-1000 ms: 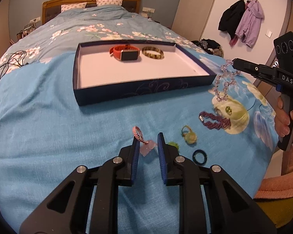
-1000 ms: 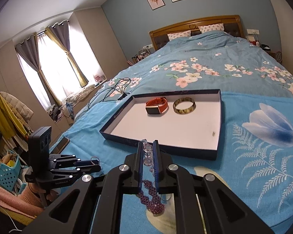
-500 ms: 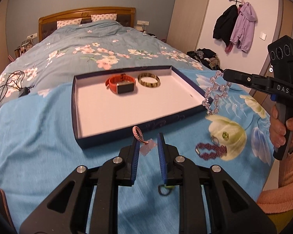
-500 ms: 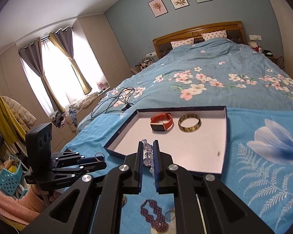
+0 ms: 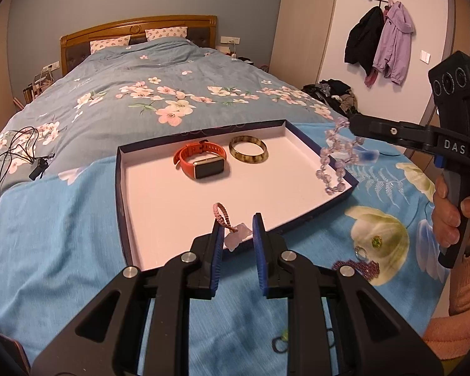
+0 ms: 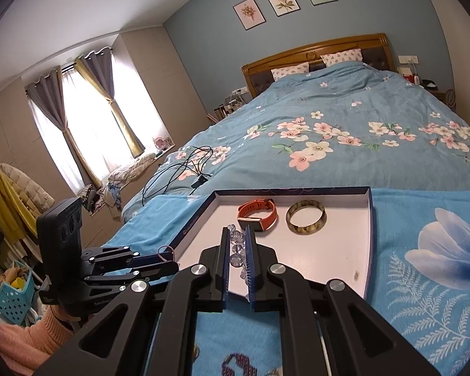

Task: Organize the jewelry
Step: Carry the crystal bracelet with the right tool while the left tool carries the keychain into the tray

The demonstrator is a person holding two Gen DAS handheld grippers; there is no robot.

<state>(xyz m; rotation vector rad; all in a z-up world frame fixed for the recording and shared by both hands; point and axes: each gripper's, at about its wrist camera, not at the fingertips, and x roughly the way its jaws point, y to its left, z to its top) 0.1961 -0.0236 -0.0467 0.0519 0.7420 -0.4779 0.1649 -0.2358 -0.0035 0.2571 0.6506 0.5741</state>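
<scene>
Over the white tray [image 5: 159, 213], the left tongs [image 5: 237, 235] were clamped on a pink charm [image 5: 236, 237]. The right tongs [image 6: 236, 252] were squeezed on a clear bead bracelet [image 5: 335, 163]. Both pieces looked ready for dropping. Next, I think, each needed lowering beside the orange watch [image 5: 200, 161], then letting go.

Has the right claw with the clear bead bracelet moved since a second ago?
Yes. The right claw carried the clear bead bracelet from beside the dark blue tray to above its right rim.
</scene>
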